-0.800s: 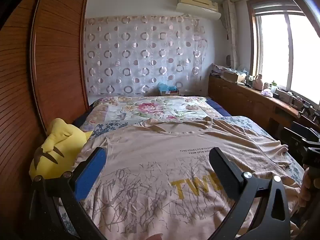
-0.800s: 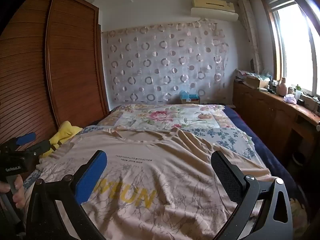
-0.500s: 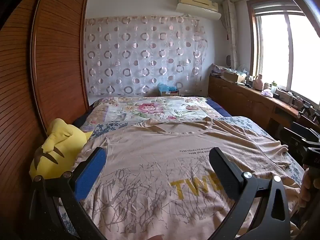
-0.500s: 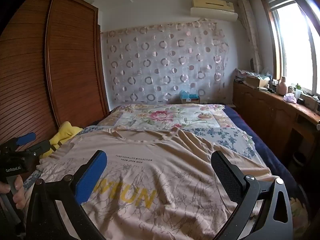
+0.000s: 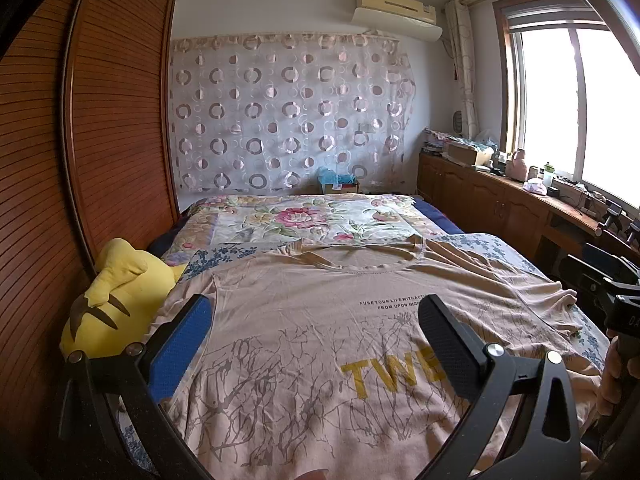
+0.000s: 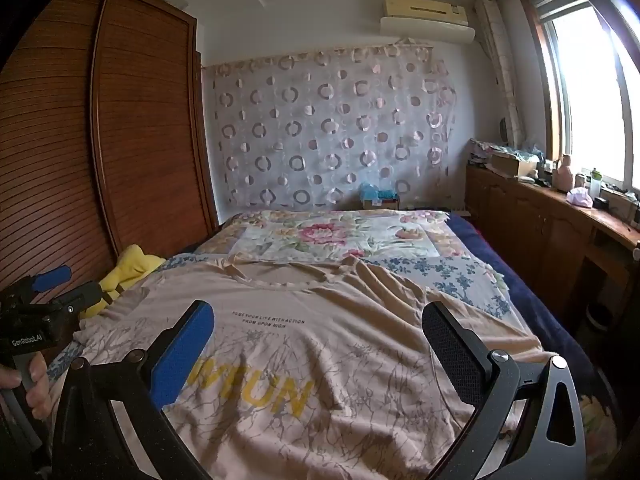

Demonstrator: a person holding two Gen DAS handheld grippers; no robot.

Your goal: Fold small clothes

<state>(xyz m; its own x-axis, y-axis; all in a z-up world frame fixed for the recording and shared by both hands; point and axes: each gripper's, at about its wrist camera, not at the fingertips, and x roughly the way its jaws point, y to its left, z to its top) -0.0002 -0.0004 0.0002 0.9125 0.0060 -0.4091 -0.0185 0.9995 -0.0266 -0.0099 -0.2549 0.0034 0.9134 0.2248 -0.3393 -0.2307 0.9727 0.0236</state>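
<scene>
A beige T-shirt [image 5: 320, 336] with yellow letters and a grey branch print lies spread front-up on the bed, collar toward the far end; it also shows in the right wrist view [image 6: 320, 344]. Its right sleeve is bunched in folds. My left gripper [image 5: 316, 320] is open and empty, held above the shirt's lower left part. My right gripper [image 6: 316, 324] is open and empty above the shirt's lower right part. The left gripper also shows at the left edge of the right wrist view [image 6: 44, 292], and the right gripper at the right edge of the left wrist view [image 5: 608, 280].
A yellow plush toy [image 5: 112, 300] lies at the bed's left edge against the wooden wardrobe [image 5: 80, 160]. A floral quilt [image 5: 304, 220] covers the far bed. A wooden sideboard [image 5: 520, 208] with clutter runs under the window on the right.
Almost nothing has changed; both grippers stay open and hover over the shirt, with only a slight drift of the views.
</scene>
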